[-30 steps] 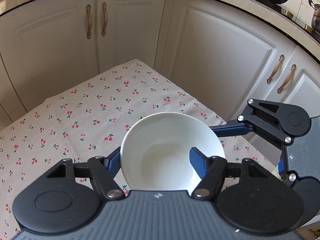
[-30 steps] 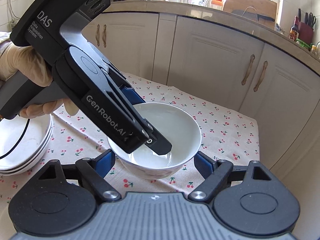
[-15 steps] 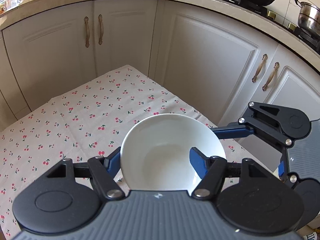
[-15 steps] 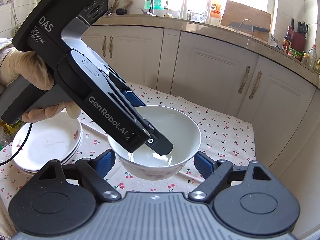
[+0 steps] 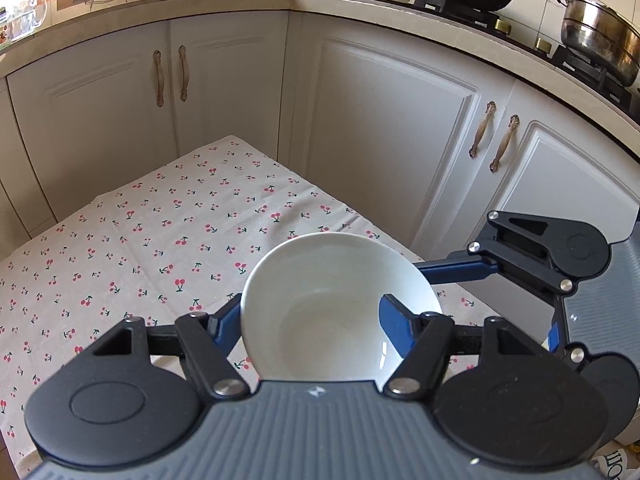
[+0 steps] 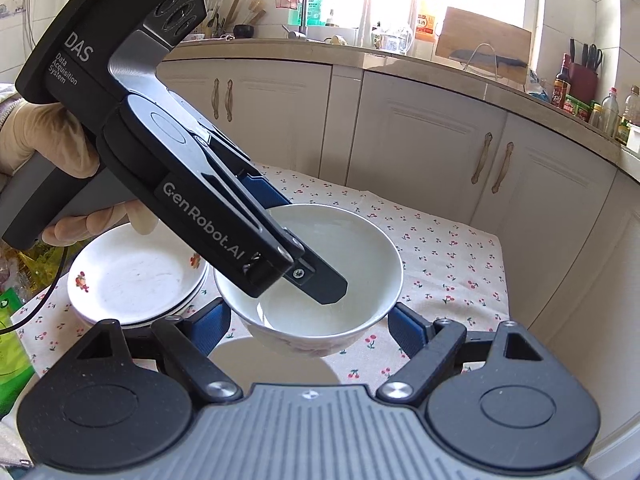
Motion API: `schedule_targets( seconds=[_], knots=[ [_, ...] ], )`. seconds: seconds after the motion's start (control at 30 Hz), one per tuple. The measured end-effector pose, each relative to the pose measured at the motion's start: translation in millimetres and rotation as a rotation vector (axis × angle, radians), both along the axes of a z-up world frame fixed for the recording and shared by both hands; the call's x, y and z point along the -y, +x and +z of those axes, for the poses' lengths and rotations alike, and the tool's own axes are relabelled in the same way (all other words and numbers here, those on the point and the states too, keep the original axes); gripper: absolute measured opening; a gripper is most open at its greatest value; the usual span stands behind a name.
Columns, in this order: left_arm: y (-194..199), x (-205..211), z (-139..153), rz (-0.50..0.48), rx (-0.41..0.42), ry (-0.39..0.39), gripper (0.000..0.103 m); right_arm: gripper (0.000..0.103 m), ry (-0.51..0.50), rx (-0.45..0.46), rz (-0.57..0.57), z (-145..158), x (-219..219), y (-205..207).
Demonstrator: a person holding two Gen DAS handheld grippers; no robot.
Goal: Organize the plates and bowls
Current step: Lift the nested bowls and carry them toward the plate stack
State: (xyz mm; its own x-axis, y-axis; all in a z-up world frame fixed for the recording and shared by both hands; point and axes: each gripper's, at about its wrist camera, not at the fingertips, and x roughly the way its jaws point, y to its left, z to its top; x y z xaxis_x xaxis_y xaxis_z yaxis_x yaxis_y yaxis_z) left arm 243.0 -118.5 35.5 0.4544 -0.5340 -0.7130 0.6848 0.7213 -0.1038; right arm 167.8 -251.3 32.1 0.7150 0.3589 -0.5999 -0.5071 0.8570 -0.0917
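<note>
The cherry-print tablecloth (image 5: 160, 248) runs under everything. A plate stack (image 6: 132, 276) sits half hidden behind the left gripper (image 6: 316, 276), which pinches the lifted bowl (image 6: 320, 280) by its rim; the right gripper (image 6: 308, 322) gapes beneath, touching nothing I can see.

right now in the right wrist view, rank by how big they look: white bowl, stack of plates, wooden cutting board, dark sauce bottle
1. white bowl, though it is nearest the camera
2. stack of plates, partly hidden, so close to the bowl
3. wooden cutting board, far back on the counter
4. dark sauce bottle, smallest
</note>
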Motion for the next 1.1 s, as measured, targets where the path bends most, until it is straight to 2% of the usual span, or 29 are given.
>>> schedule_targets(
  seconds=[0.43, 1.1],
  knots=[
    [-40.4, 0.3, -4.4, -0.001, 0.000, -0.005, 0.070, 0.089, -0.002, -0.004, 0.006, -0.7, 3.0, -41.5],
    [-42.3, 6.8, -36.8, -0.008, -0.075, -0.013, 0.070, 0.089, 0.007, -0.096, -0.004, -26.7, 11.9, -47.2]
  ],
)
